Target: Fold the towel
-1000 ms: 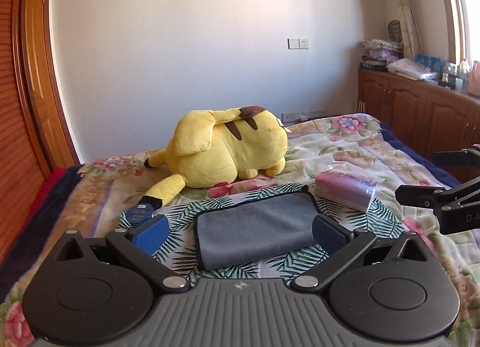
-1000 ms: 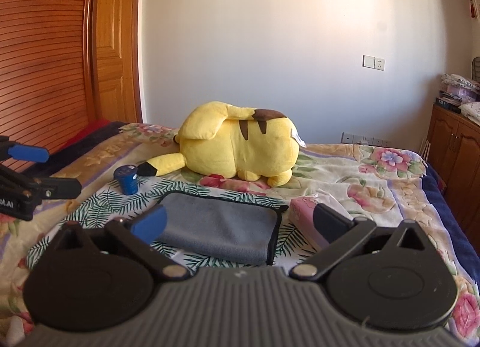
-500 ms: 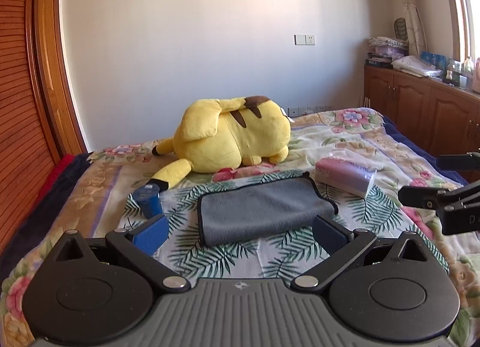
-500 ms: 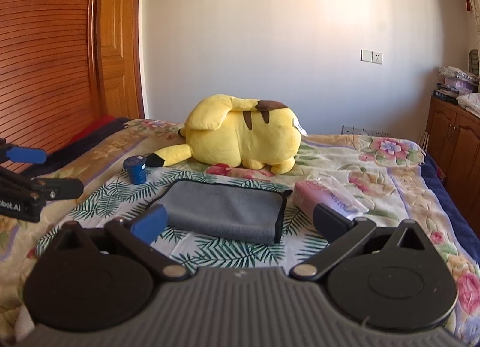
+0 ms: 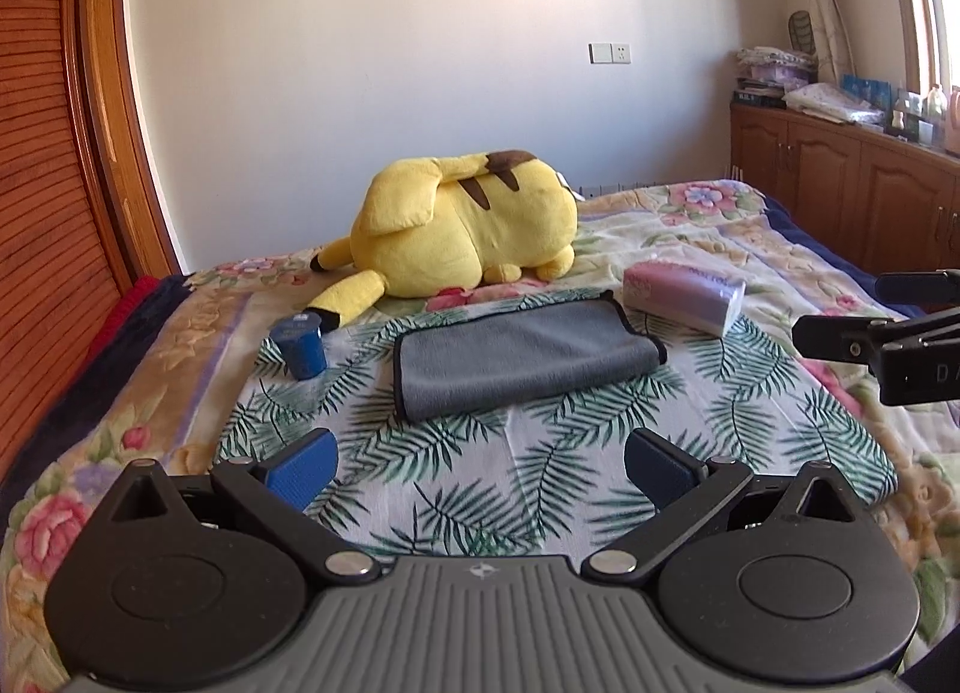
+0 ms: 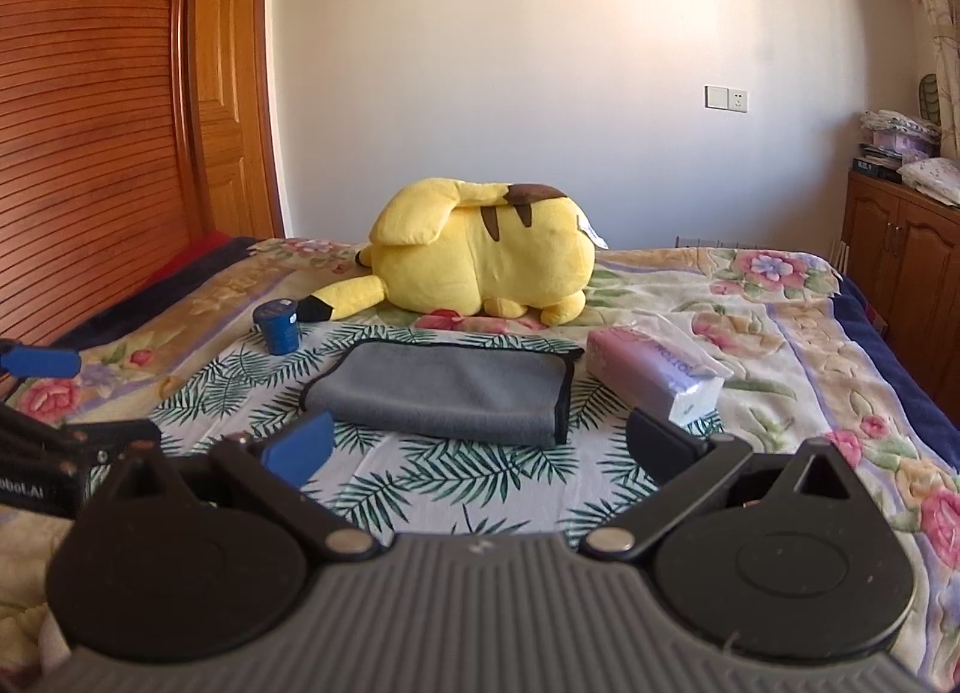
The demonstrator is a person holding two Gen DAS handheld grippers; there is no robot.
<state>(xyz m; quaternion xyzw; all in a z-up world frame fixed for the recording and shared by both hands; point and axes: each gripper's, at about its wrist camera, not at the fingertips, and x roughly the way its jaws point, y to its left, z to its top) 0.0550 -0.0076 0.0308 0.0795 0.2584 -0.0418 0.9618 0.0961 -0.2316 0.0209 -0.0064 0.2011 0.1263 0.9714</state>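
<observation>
A grey towel with black trim lies folded flat on the palm-leaf cloth on the bed; it also shows in the right wrist view. My left gripper is open and empty, held back from the towel's near edge. My right gripper is open and empty, just short of the towel's near edge. The right gripper's fingers show at the right edge of the left wrist view. The left gripper's fingers show at the left edge of the right wrist view.
A yellow plush toy lies behind the towel. A blue cup stands to the towel's left, a pink tissue pack to its right. A wooden wardrobe is on the left, wooden cabinets on the right.
Both grippers have pulled back from the towel and risen; the towel now lies farther ahead of the fingers. Both stayed open.
</observation>
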